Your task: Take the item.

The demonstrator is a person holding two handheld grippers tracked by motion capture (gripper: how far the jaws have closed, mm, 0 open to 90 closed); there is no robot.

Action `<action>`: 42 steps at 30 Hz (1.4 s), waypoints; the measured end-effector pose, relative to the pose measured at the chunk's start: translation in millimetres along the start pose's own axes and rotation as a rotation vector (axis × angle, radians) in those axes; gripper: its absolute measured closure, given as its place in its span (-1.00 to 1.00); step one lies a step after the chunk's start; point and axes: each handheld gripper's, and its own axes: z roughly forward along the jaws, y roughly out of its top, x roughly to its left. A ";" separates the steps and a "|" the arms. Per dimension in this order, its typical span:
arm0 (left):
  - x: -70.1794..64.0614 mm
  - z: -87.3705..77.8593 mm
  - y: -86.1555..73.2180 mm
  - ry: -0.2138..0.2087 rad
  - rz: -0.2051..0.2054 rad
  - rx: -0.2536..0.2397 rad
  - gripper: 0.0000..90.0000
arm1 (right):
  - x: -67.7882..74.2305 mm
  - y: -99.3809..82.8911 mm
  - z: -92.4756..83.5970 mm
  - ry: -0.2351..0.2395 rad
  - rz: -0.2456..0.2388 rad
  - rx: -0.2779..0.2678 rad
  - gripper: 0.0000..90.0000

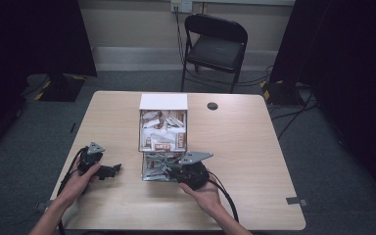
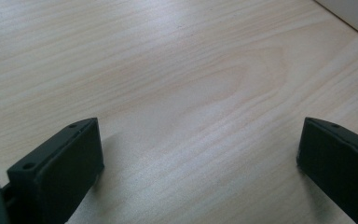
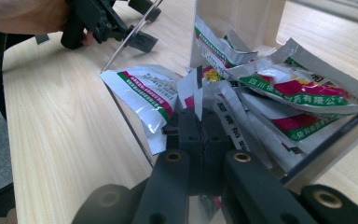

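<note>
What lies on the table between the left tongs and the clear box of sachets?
Nothing: in the high view, bare table separates the left tongs from the clear box.

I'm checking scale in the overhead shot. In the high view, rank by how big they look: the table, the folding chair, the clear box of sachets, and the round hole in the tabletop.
1. table
2. folding chair, though it stands farther from the camera, so it looks smaller than it is
3. clear box of sachets
4. round hole
</note>
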 end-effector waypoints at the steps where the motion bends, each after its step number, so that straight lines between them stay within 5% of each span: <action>1: 0.0 0.0 0.0 0.000 0.000 0.000 -1.00 | -0.4 0.3 -0.3 0.002 0.001 0.000 1.00; 42: -0.3 0.8 0.7 0.002 -0.005 -0.001 -1.00 | -0.7 6.2 -25.9 0.039 0.030 -0.105 1.00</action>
